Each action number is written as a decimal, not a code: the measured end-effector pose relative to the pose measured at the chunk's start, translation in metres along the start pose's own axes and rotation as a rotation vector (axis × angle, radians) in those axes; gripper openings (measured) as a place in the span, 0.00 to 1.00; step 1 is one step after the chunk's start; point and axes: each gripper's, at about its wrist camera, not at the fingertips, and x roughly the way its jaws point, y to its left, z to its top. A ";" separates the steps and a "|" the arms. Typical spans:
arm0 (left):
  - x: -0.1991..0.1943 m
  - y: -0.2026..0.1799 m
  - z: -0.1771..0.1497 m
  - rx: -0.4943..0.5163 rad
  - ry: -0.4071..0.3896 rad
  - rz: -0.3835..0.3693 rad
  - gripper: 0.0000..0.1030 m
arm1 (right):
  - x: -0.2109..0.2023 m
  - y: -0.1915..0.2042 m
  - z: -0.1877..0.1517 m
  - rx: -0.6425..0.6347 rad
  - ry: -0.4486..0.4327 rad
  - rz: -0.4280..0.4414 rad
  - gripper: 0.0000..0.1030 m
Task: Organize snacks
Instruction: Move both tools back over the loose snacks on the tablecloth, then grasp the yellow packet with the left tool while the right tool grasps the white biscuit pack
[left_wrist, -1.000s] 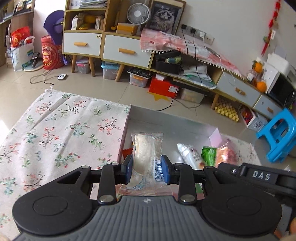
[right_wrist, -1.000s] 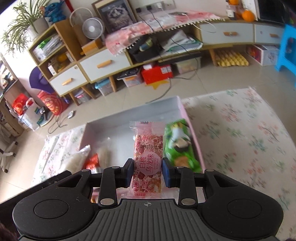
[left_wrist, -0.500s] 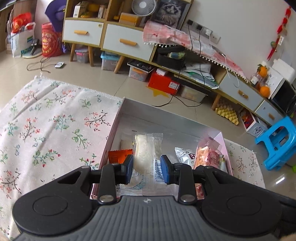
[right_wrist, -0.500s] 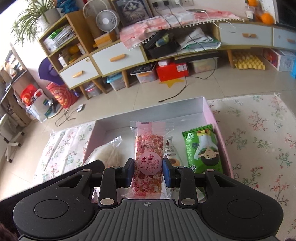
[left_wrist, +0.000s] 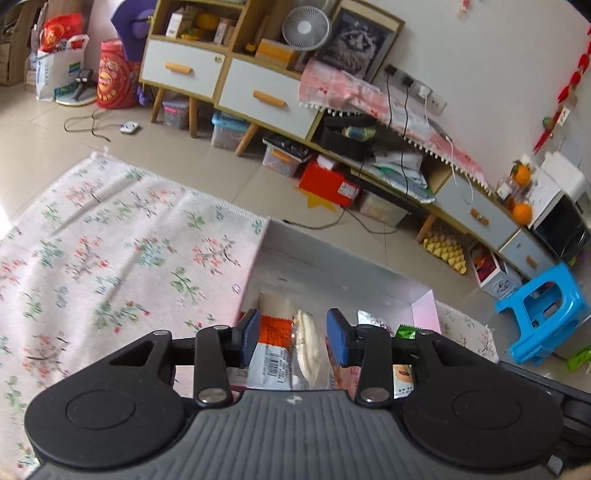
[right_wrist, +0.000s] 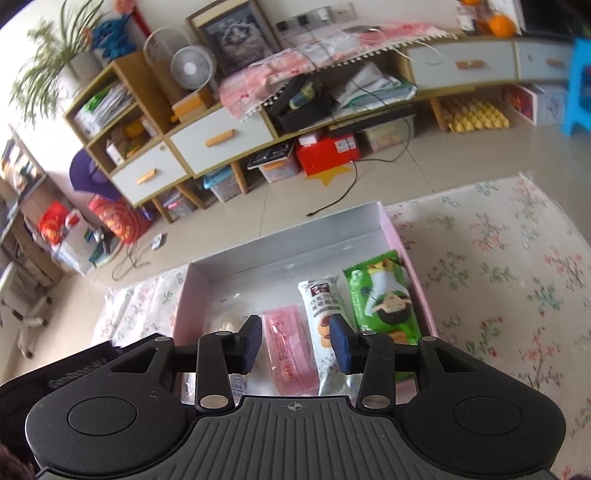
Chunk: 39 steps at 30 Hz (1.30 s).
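Observation:
A pink-walled box (left_wrist: 424, 310) with a grey inside lies on a floral cloth. My left gripper (left_wrist: 292, 339) hovers over its near end, jaws opening. Below the gap, free of the pads, lie a clear-wrapped pale pastry (left_wrist: 310, 347) and an orange packet (left_wrist: 273, 330). My right gripper (right_wrist: 295, 345) hangs over the same box (right_wrist: 391, 229), jaws opening too. A pink snack packet (right_wrist: 291, 354) lies flat on the box floor under it, touched by neither pad. To its right lie a white packet (right_wrist: 321, 306) and a green packet (right_wrist: 384, 299).
The floral cloth (left_wrist: 110, 258) spreads on both sides of the box. Beyond it is tiled floor with a black cable (right_wrist: 347, 188), a low cabinet (left_wrist: 258, 96) with storage boxes under it, and a blue stool (left_wrist: 543, 314) at the right.
Both grippers have widened and let go. The clear pastry packet and the pink packet, held upright before, now lie in the box.

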 end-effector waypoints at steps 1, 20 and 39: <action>-0.004 0.000 0.000 0.011 -0.013 0.016 0.39 | -0.005 -0.003 0.000 0.022 -0.001 0.004 0.39; -0.051 0.027 -0.041 -0.013 0.198 -0.060 0.64 | -0.106 -0.015 -0.063 0.093 0.039 -0.059 0.50; -0.065 0.017 -0.090 0.232 0.207 0.075 0.87 | -0.102 -0.032 -0.104 -0.211 0.220 -0.063 0.78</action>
